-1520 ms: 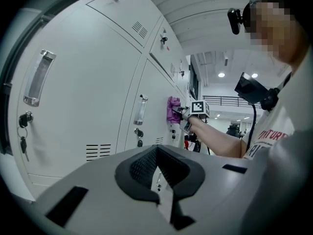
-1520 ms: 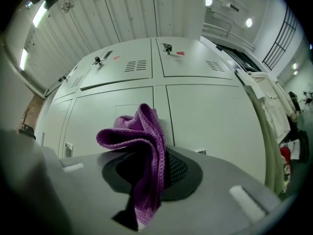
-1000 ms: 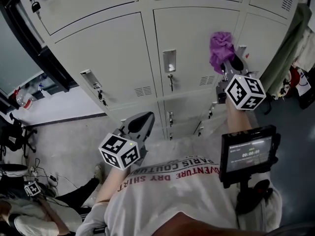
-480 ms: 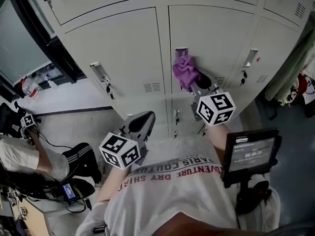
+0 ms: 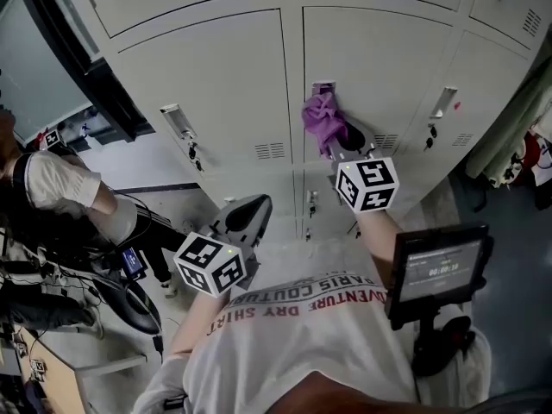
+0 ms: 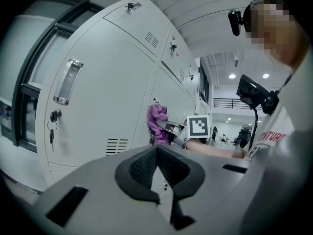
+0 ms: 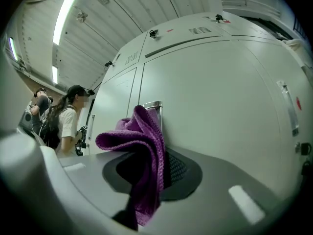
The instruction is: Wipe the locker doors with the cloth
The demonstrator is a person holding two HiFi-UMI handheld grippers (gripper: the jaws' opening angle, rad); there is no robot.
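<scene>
**Cloth pressed up by the middle locker's handle**

The right arm reached forward from the torso, forearm extended. The right gripper (image 5: pixel 347 138) pointed at the locker doors (image 5: pixel 216 76), its marker cube nearest the person. Its jaws were clamped on the purple cloth (image 5: pixel 321 115), which bunched out past the tips and hung in folds between them. The cloth lay at the middle door, just beside the metal handle (image 5: pixel 323 86); whether it touched the panel could not be told. The left arm stayed bent and low, close to the shirt. The left gripper (image 5: pixel 244 217) aimed at the lower lockers, well apart from the doors, with its jaws closed together on nothing.
</scene>
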